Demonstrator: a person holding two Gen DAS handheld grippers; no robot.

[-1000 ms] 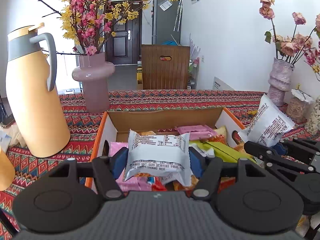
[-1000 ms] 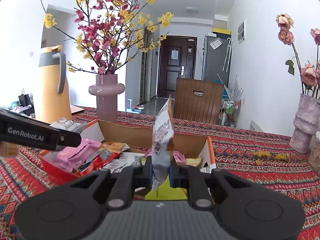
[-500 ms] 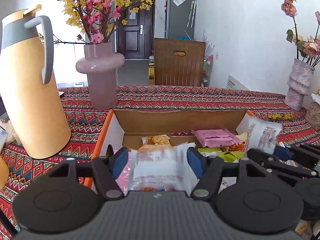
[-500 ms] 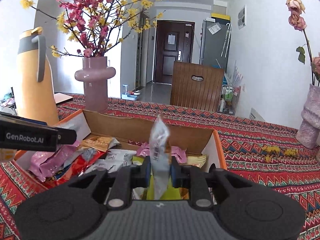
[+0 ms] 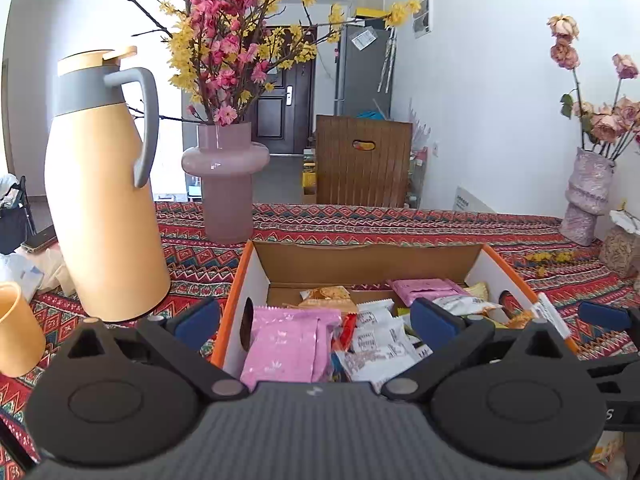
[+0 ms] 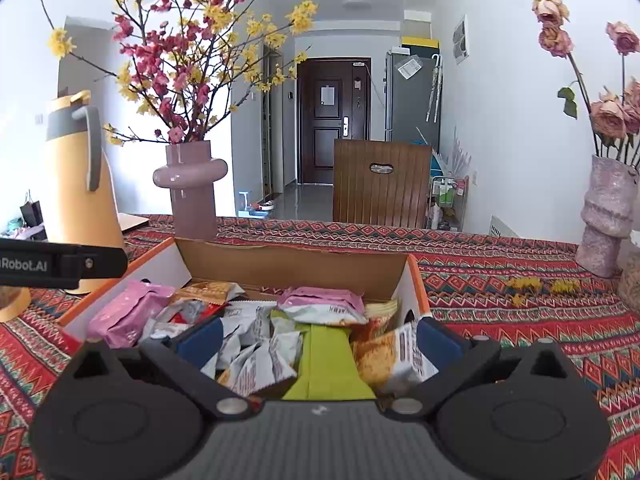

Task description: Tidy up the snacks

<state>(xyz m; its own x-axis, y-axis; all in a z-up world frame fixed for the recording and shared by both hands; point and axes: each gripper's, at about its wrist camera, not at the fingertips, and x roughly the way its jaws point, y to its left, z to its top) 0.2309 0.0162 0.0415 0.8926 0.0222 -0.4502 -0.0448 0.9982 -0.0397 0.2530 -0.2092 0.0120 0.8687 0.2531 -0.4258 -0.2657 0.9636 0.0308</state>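
Left wrist: tongs (image 5: pixel 316 320) wide over snack box (image 5: pixel 372 258).

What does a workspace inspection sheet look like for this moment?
Surface: patterned tablecloth, mostly covered.
Job's things: cardboard box holding mixed snack packets.
Clutter: thermos jug, pink vase, cup.
Grippers: left hand-held gripper and right hand-held gripper open over the box, jaws just opened, gripping nothing.
Cables: nothing seen.
Surroundings: wooden chair, dark door.
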